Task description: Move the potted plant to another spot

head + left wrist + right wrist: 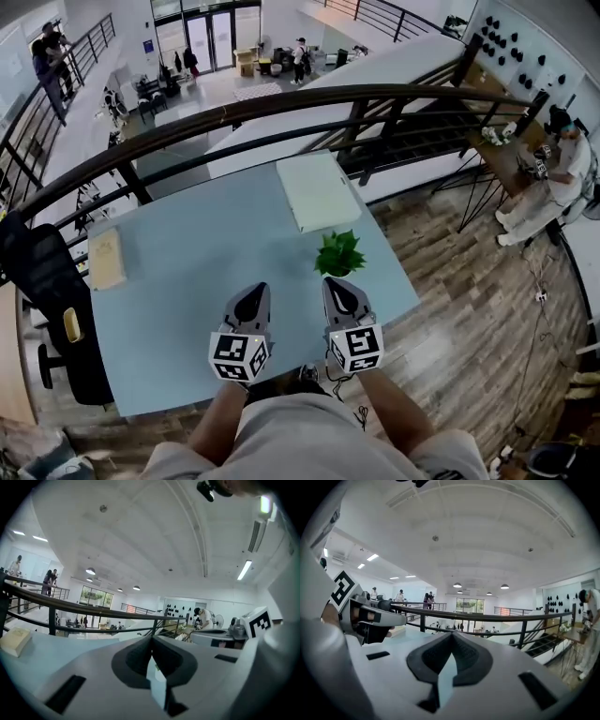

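Neither of my grippers has the potted plant [339, 251] yet, so I judge the job to be at its opening step, the reach for the pot. The plant stands on the blue surface [187, 272], close to the right edge and about halfway along it. My right gripper [336, 283] hangs just on the near side of it and above it. My left gripper [257, 291] hangs beside the right one, over the middle of the near half.

Both pairs of jaws are pressed together with nothing between them. Both point out level toward the railing [234, 112], and neither gripper view shows the plant at all.

I think the next move calls for tipping the right gripper's nose down and spreading its jaws. They can then go in under the leaves and clamp on the pot, which the leaves mostly hide from the head view.

The right edge is close to the plant, so a push that way could tip it off. A white board [317, 192] fills the far right corner. A book [106, 258] lies at the left edge, with a dark chair [47, 281] beyond it. The middle and the near left of the surface are bare, which leaves open room for setting the plant down.
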